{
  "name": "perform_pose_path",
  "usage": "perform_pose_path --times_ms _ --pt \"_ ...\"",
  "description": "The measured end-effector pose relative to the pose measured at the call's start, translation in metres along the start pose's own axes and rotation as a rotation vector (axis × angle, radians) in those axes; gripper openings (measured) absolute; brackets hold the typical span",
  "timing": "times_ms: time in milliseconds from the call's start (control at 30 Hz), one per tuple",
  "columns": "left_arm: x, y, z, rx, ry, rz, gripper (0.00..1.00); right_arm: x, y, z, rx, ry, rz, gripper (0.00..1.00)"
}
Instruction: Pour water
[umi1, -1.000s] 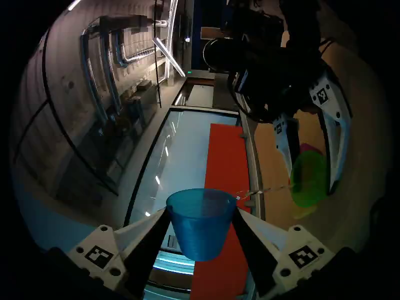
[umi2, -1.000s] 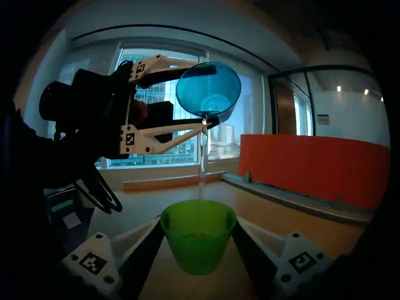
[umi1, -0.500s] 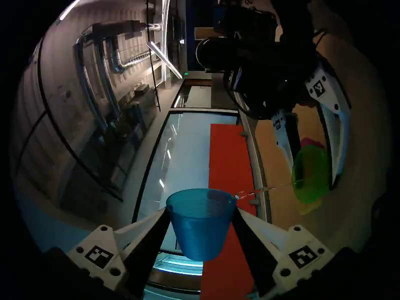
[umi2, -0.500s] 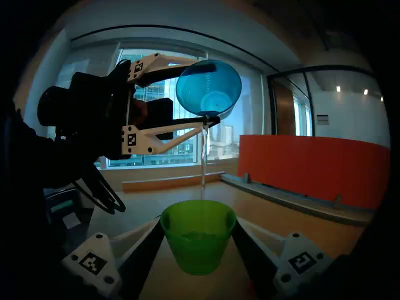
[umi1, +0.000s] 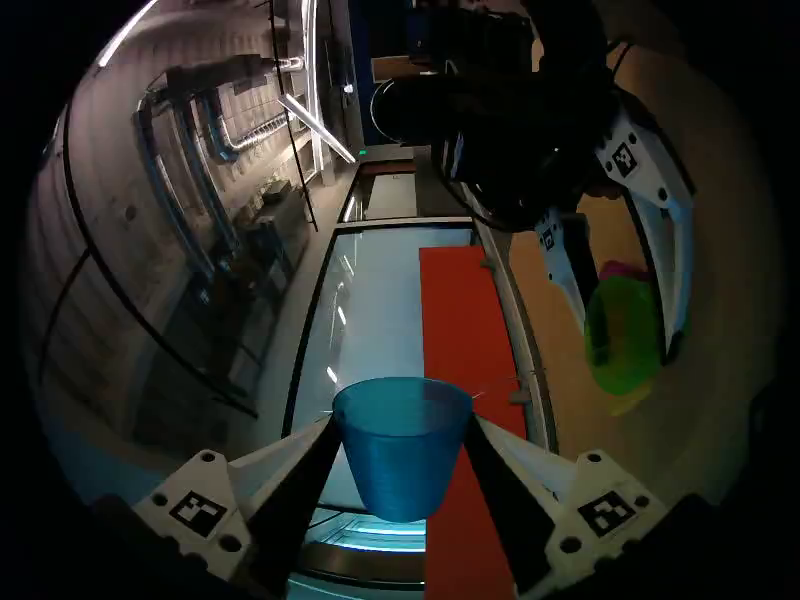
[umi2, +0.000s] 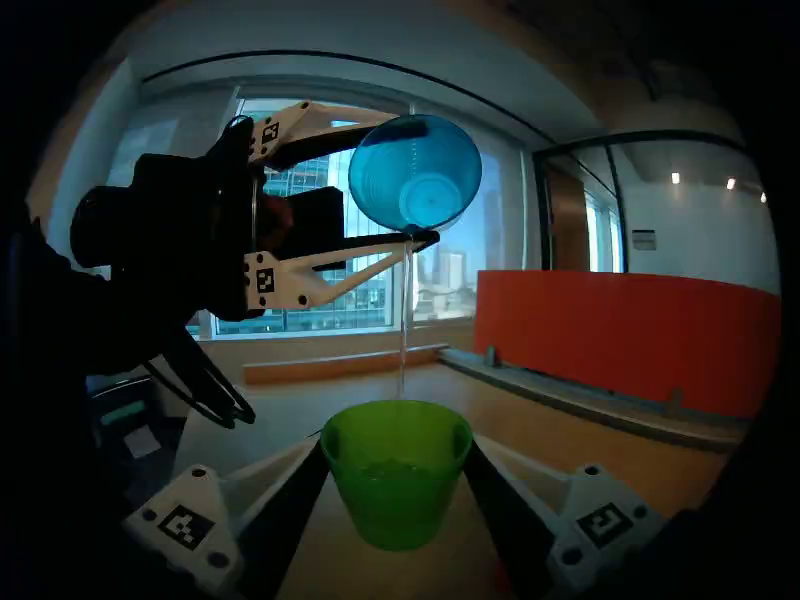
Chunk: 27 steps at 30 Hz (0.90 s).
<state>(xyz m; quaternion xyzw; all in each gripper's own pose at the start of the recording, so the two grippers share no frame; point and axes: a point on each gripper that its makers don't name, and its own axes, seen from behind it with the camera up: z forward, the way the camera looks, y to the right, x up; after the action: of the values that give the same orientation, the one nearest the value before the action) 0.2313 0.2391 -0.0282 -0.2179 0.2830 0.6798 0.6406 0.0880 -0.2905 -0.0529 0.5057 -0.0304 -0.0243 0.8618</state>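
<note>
Pouring a thin water stream (umi2: 404, 310), the left hand-held gripper (umi1: 402, 430) clamps a tilted blue cup (umi2: 415, 172) above the green cup (umi2: 397, 490) clamped by the right hand-held gripper (umi2: 397, 450); orange partition (umi2: 640, 330) beyond.

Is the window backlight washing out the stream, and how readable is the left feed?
Right gripper view: the bright window backlights the scene, yet the thin stream from the blue cup down to the green cup is visible. Left gripper view: dim overall, straight lines bowed by the fisheye, a light strip glaring; both cups sharp.
</note>
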Motion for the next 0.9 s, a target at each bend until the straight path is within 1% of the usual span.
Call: perform_pose_path --times_ms 200,300,600,900 --pt "0.0011 0.002 -0.0001 0.001 0.001 0.032 0.85 -0.0004 -0.0001 -0.0001 0.0 0.001 0.0 0.9" --pt "0.0022 0.0021 -0.0001 0.003 0.001 0.038 0.85 -0.0002 0.0002 -0.0001 -0.002 0.001 0.0 0.9" --pt "0.0021 -0.0015 -0.0004 0.008 0.002 0.03 0.85 -0.0006 0.0003 -0.001 -0.004 0.002 -0.001 0.9" --pt "0.0008 0.0006 -0.001 0.007 0.0 0.003 0.85 -0.0002 -0.0002 -0.0012 -0.005 0.004 0.0 0.9"
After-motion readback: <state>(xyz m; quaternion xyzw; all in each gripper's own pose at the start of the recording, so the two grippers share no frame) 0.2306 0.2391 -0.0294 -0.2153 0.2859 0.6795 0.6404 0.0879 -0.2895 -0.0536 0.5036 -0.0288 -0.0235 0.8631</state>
